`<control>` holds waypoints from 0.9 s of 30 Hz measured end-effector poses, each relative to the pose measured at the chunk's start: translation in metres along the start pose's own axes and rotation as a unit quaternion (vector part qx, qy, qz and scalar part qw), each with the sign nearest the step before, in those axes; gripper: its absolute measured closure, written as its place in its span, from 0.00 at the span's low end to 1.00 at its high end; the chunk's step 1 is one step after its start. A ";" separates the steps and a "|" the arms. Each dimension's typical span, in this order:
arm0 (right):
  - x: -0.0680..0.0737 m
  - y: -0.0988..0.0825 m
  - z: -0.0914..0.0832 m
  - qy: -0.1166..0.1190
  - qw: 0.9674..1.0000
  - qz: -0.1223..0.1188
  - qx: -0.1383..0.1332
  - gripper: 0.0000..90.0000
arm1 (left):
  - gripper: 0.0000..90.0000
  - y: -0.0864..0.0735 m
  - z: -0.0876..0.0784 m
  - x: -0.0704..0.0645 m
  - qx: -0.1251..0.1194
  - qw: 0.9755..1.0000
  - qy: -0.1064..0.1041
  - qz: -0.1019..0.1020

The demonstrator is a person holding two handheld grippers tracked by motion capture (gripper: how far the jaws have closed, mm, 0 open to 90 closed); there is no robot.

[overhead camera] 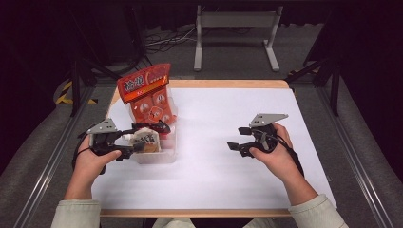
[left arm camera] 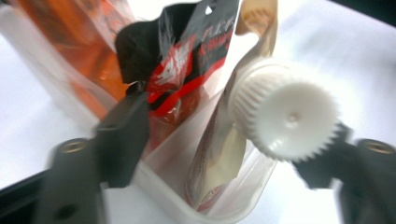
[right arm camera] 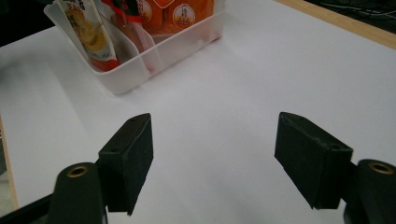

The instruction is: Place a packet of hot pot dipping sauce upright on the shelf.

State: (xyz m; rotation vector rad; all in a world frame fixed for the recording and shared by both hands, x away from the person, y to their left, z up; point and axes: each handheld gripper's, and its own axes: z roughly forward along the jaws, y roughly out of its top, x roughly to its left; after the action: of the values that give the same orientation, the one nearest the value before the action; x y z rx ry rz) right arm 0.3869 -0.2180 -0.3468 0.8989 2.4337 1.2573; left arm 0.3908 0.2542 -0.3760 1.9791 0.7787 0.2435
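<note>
L gripper (overhead camera: 142, 137) at clear bin (overhead camera: 164, 156), left-middle of high view: let go, jaws apart, either side of white-capped pouch (left arm camera: 280, 107) w/o pressing it. Pouch upright in near end of bin, next to black-red pack (left arm camera: 187, 60) & orange snack bag (overhead camera: 147, 92). R gripper (overhead camera: 240, 138) right of center on white tabletop (overhead camera: 214, 180), spread wide, holding nothing, well apart from bin.

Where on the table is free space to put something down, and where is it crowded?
Free: the white sheet between the clear bin and the right gripper, and the far right corner. Crowded: the bin, packed with snack pouches, where the left gripper sits open.
</note>
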 end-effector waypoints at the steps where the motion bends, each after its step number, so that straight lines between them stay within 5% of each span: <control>1: -0.001 0.000 -0.001 -0.003 1.000 -0.001 -0.004 0.31 | 0.25 -0.001 -0.003 0.000 -0.004 1.000 0.003 -0.005; 5: -0.005 -0.004 -0.010 -0.023 0.999 -0.022 -0.020 0.27 | 0.12 -0.005 -0.014 -0.004 -0.007 1.000 0.018 -0.007; 8: -0.010 -0.011 -0.019 -0.029 0.999 -0.017 -0.029 0.26 | 0.09 -0.009 -0.020 -0.010 -0.004 1.000 0.031 0.003; 16: -0.027 -0.032 -0.047 -0.045 0.998 0.007 -0.053 0.24 | 0.06 -0.023 -0.032 -0.013 -0.023 0.998 0.051 0.003; 27: -0.050 -0.068 -0.065 -0.076 0.994 0.029 -0.070 0.18 | 0.06 -0.041 -0.023 -0.023 -0.017 0.998 0.059 0.001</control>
State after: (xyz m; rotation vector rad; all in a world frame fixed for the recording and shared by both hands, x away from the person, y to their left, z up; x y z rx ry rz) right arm 0.3664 -0.3205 -0.3656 0.9944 2.1882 1.3104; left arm 0.3449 0.2706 -0.3950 1.9459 0.8432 0.3759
